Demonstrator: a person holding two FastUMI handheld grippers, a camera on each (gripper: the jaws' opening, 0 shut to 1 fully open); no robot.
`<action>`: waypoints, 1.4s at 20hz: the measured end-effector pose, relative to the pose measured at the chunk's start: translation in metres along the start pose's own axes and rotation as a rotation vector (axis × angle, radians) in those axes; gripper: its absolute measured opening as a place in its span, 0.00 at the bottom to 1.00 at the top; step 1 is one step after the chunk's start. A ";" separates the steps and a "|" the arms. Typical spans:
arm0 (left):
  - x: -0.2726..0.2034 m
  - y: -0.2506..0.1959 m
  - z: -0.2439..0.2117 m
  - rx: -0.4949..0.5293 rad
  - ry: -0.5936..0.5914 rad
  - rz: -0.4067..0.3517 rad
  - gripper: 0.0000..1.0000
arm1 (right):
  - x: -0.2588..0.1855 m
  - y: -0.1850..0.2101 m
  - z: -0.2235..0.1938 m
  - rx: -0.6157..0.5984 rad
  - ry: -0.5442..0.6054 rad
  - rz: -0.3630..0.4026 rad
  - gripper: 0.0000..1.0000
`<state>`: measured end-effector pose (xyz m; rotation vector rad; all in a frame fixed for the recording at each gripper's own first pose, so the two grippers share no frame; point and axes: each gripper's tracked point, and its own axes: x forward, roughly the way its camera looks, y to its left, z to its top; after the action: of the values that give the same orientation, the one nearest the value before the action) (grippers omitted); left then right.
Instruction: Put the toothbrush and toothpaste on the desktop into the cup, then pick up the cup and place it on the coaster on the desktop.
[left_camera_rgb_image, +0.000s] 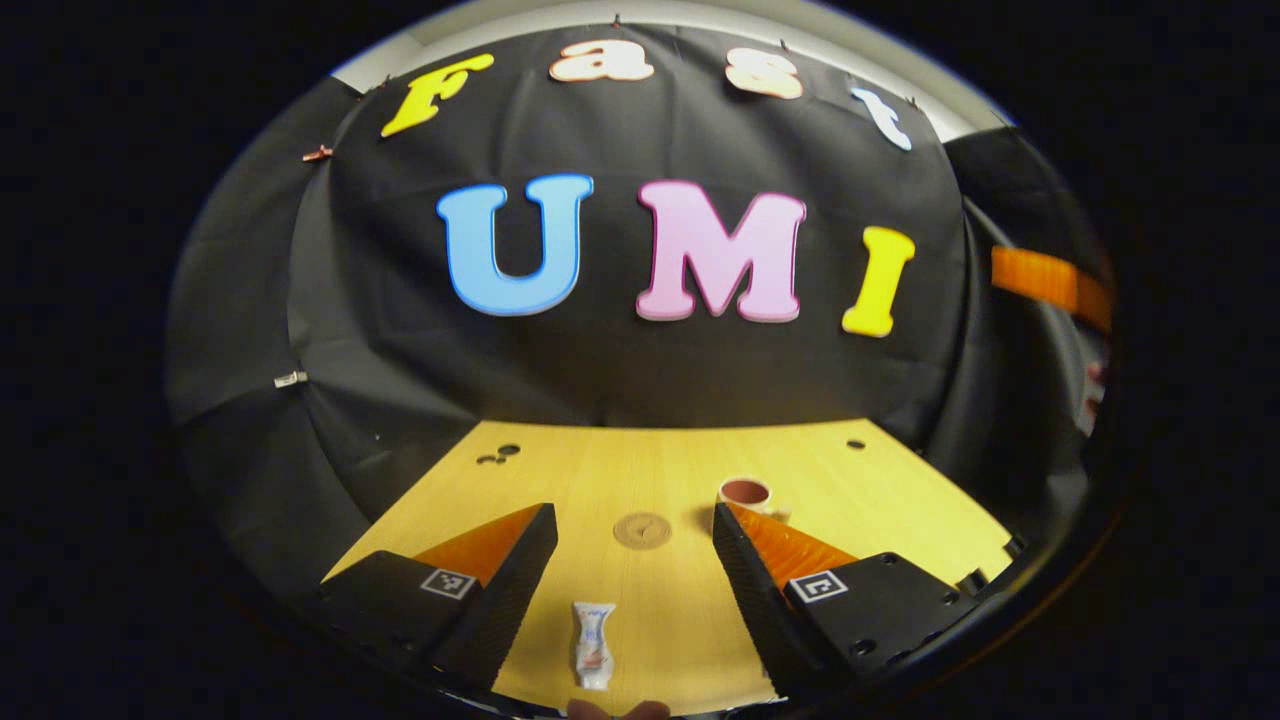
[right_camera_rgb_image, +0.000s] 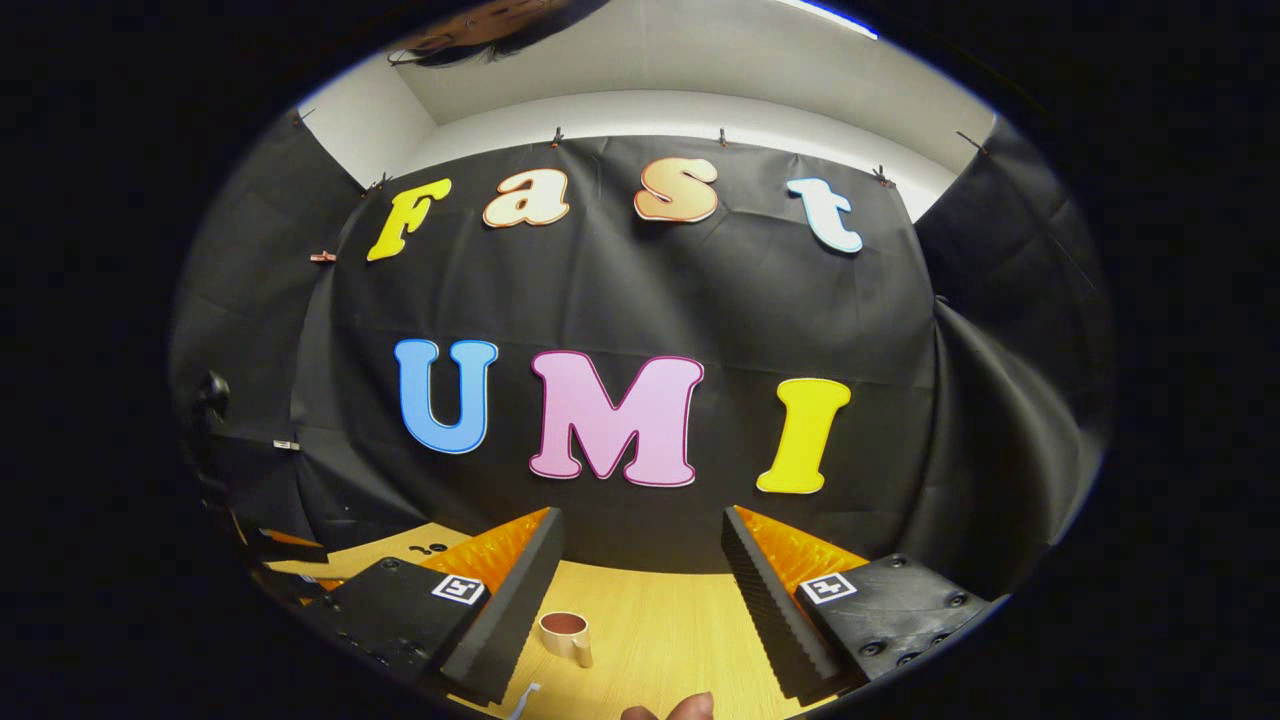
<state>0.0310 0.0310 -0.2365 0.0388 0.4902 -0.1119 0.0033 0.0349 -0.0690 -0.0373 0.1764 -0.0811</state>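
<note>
Between the wide-open, empty left gripper (left_camera_rgb_image: 634, 560) fingers lies the toothpaste (left_camera_rgb_image: 593, 643); we should lower squarely over it. Right gripper (right_camera_rgb_image: 640, 600): also open, empty, near the cup (right_camera_rgb_image: 566, 634).

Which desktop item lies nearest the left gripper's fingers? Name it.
The toothpaste tube, lying flat between the open left gripper fingers; the round coaster and cup sit farther off.
</note>
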 end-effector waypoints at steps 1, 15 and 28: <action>0.008 0.000 -0.023 0.014 0.049 -0.006 0.98 | -0.002 -0.001 -0.002 -0.005 0.007 -0.005 0.94; 0.087 0.042 -0.208 0.092 0.436 0.026 0.95 | -0.035 -0.027 -0.019 -0.038 0.093 -0.114 0.94; 0.099 0.043 -0.236 0.024 0.511 -0.035 0.67 | -0.035 0.050 -0.109 -0.043 0.363 0.090 0.98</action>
<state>0.0125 0.0790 -0.4911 0.0835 1.0002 -0.1429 -0.0461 0.0847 -0.1725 -0.0572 0.5425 0.0062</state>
